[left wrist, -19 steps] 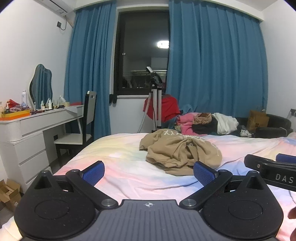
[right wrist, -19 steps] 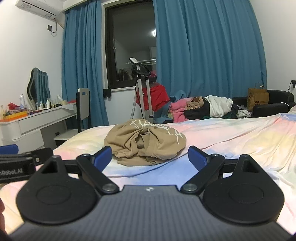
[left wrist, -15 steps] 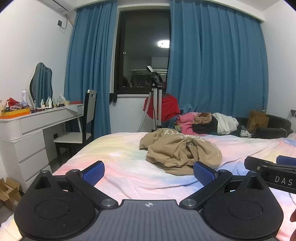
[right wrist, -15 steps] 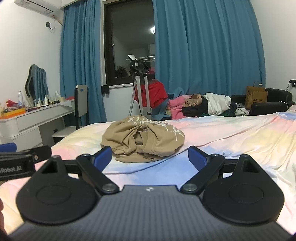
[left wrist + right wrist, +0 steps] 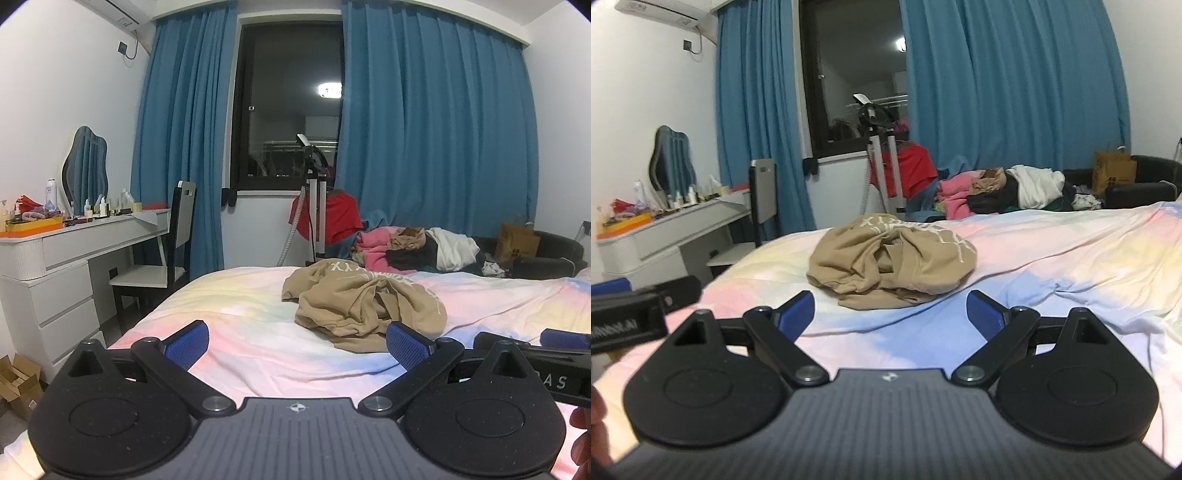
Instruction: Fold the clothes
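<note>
Left gripper (image 5: 297, 345) spread wide, nothing between pads, hovering low over near edge of bed (image 5: 240, 295). Right gripper (image 5: 890, 314) likewise spread, empty, alongside on the right; its body visible at right edge of left view. Tan top (image 5: 364, 306) crumpled in a heap mid-bed, toward far edge, white lettering partly showing, no flat panel or clean crease visible — not folded. In right view, tan top (image 5: 890, 266) sits dead ahead between the fingers, just beyond the tips, not touching. Change over last half second: small. Right view has tilted and closed in a bit, heap larger and more centred; left view nearly static, right gripper's body slid slightly further out of frame. Jaws unchanged, both held apart throughout. Reads as approach toward heap with both tools ready to pinch; no contact with cloth. Heap state fits garment needing spreading flat before any fold; hem and shoulders not identifiable from here, so grasp points unclear. Separate pile of clothes (image 5: 413, 249) beyond far edge of bed, off the mattress, well apart from grippers.
</note>
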Motion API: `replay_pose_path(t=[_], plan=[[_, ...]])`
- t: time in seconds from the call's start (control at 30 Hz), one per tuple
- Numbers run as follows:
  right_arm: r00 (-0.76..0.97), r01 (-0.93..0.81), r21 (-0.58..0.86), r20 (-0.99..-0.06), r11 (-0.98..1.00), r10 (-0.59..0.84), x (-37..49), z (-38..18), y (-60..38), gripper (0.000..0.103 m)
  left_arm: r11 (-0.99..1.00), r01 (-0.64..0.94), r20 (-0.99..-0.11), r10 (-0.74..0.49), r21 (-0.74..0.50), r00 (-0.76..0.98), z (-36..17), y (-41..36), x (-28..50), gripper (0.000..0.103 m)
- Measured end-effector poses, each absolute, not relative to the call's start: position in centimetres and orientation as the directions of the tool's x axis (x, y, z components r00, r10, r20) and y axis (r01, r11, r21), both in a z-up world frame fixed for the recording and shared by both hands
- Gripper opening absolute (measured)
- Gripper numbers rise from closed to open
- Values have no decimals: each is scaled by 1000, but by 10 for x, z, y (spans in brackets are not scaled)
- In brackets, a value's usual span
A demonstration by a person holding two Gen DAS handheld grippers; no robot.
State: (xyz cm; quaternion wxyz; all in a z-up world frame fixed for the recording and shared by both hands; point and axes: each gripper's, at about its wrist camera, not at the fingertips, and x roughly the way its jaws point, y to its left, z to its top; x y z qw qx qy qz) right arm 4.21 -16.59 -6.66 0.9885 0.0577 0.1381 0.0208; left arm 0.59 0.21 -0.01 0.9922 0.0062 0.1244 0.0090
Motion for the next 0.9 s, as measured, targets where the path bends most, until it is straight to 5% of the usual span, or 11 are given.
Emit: replay_pose_path(t=[0.37, 0.43, 0.63, 0.7, 0.9], plan=[[971, -22, 167, -233, 986, 61, 40, -67, -172, 88, 997, -65, -247, 51, -48, 968, 1, 18, 8, 103], [970, -13, 164, -238, 986, 53, 40, -68, -170, 77, 997, -71, -250, 58, -43, 966, 0, 18, 9, 103], [972, -8, 172, -230, 985, 48, 38, -68, -171, 74, 998, -61, -244, 57, -10, 968, -4, 12, 10, 103], [973, -10, 171, -227, 985, 49, 38, -67, -170, 60, 998, -58, -240, 56, -3, 969, -4, 10, 8, 103], [973, 1, 177, -228, 984, 40, 37, -66, -171, 46, 999, -36, -233, 31, -19, 972, -5, 12, 7, 103]])
